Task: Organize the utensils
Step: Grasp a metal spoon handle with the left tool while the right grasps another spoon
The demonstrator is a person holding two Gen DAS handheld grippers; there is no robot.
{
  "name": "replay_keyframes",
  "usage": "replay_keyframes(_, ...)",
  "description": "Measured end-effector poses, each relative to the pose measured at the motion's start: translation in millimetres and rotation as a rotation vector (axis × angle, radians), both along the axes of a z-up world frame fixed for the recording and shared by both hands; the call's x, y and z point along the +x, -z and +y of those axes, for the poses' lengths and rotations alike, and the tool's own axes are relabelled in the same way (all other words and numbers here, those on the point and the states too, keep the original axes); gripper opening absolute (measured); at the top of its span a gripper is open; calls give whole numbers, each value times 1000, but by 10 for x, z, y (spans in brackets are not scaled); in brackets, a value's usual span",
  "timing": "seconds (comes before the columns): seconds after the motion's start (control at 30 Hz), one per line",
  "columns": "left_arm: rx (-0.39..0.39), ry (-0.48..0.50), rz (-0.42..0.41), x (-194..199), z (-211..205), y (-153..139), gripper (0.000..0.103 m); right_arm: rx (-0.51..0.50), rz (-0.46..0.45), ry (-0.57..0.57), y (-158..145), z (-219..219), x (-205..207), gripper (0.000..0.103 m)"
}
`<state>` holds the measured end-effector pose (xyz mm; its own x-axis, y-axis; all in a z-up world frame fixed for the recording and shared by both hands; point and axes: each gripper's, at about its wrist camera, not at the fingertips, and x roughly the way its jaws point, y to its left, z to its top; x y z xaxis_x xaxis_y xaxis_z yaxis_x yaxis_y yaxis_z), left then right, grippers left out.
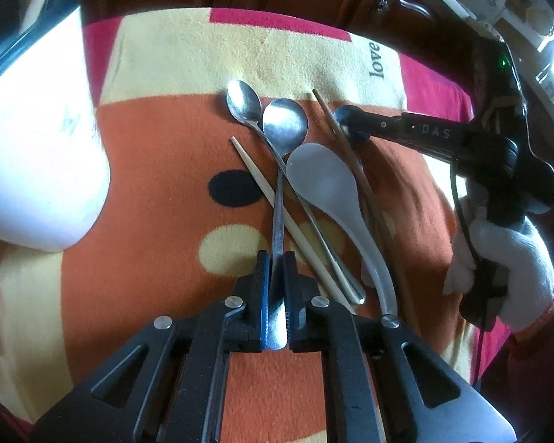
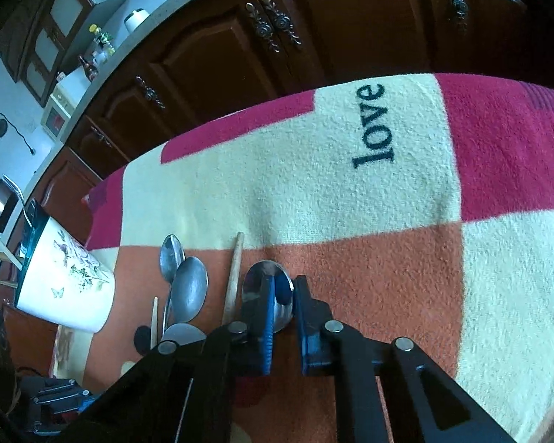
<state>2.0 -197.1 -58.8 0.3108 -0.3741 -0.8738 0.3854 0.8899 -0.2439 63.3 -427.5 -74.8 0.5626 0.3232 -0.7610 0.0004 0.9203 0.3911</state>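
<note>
Left gripper (image 1: 276, 258) clenched on the long steel spoon's (image 1: 282, 125) handle, which lies crossed among the pale chopstick (image 1: 273, 199) and white spoon (image 1: 323, 181) on the blanket (image 1: 147, 170). Right gripper (image 2: 282, 288), jaws released, straddles a steel spoon bowl (image 2: 255, 284). Lifting may drag the crossed pieces along.

We log the right gripper (image 2: 283, 297) low over a patchwork towel (image 2: 351, 203) printed "love", its fingers parted around the bowl of a steel spoon (image 2: 256, 288). To its left we list one wooden chopstick (image 2: 233, 277), two more metal spoons (image 2: 186, 288), a second chopstick tip (image 2: 154, 321) and a floral white holder (image 2: 70, 280). Dark wooden cabinets (image 2: 277, 37) stand behind.
</note>
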Motion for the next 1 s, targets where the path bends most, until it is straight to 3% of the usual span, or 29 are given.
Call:
replay_keyframes(0.47,-6,45,-12,-455,382,-80,5,2,10,11,-70,-157,-298,3)
replay_keyframes(0.8,29,83,55,-873,696,5,5,1,33,-15,-117,-277,-600,3)
replay_keyframes(1.0,-9,16,44,-823,933,-137,5,24,75,-15,-66,-354,-624,3)
